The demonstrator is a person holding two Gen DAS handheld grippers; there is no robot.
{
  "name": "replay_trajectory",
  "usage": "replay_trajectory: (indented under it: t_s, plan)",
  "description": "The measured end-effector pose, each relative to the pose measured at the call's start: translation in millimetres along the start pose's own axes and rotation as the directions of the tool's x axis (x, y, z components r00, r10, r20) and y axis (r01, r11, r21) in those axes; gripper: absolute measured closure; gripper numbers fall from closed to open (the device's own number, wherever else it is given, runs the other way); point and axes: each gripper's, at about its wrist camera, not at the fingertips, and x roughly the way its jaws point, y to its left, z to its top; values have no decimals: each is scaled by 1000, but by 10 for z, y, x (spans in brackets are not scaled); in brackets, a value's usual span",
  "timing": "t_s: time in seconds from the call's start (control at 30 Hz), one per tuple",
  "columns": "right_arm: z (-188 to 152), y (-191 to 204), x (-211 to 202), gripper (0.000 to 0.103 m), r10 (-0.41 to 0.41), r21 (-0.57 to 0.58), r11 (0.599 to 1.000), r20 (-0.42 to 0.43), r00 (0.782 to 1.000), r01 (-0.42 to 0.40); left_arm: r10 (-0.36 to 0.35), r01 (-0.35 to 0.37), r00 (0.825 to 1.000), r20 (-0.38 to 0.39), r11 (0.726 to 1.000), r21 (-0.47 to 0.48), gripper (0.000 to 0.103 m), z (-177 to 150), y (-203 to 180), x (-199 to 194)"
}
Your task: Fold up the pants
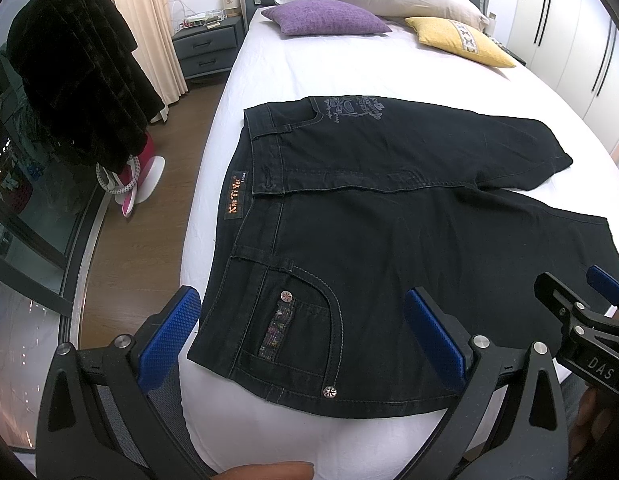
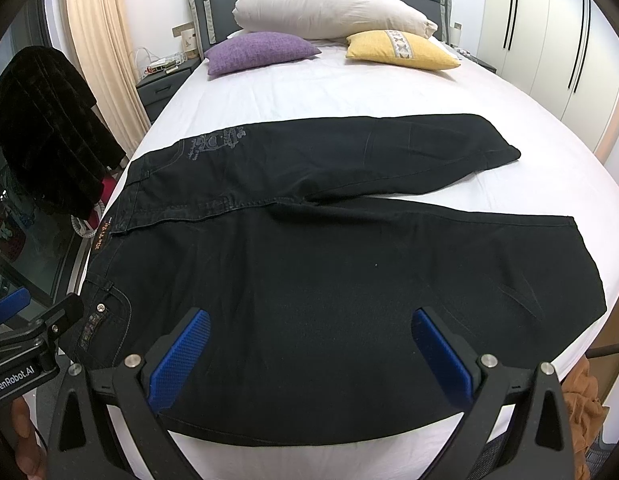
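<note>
Black denim pants (image 1: 389, 216) lie flat on the white bed (image 1: 309, 64), waistband to the left, both short legs pointing right; they also show in the right wrist view (image 2: 329, 272). My left gripper (image 1: 303, 328) is open, just above the near front pocket by the waistband. My right gripper (image 2: 309, 344) is open over the near leg, close to its front edge. The right gripper shows at the right of the left wrist view (image 1: 581, 304), and the left gripper at the left of the right wrist view (image 2: 37, 316).
A purple cushion (image 2: 257, 52), a yellow cushion (image 2: 401, 50) and a white pillow (image 2: 329, 4) lie at the headboard. A nightstand (image 1: 205, 46) and a dark coat on a stand (image 1: 73, 68) are left of the bed. White wardrobes (image 2: 557, 40) stand right.
</note>
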Motion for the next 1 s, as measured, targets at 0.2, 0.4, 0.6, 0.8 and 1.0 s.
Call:
replay_trajectory:
  t_s: [0.2, 0.4, 0.6, 0.8, 1.0]
  plan:
    - [-5, 3, 8, 0, 0, -1, 1000, -1, 1000, 0, 0, 0, 1000, 0, 1000, 0, 0, 1, 0, 0]
    - [-8, 6, 1, 0, 0, 0, 1000, -2, 1000, 0, 0, 0, 1000, -1, 1000, 1, 0, 1, 0, 0]
    - [-18, -11, 28, 0, 3, 0, 1000, -4, 1000, -3, 0, 0, 1000, -1, 1000, 0, 0, 1, 0, 0]
    - [-19, -18, 31, 0, 4, 1, 1000, -5, 1000, -4, 0, 0, 1000, -1, 1000, 1, 0, 1, 0, 0]
    - [-11, -16, 30, 0, 4, 1, 1000, -6, 1000, -4, 0, 0, 1000, -2, 1000, 1, 0, 1, -1, 1]
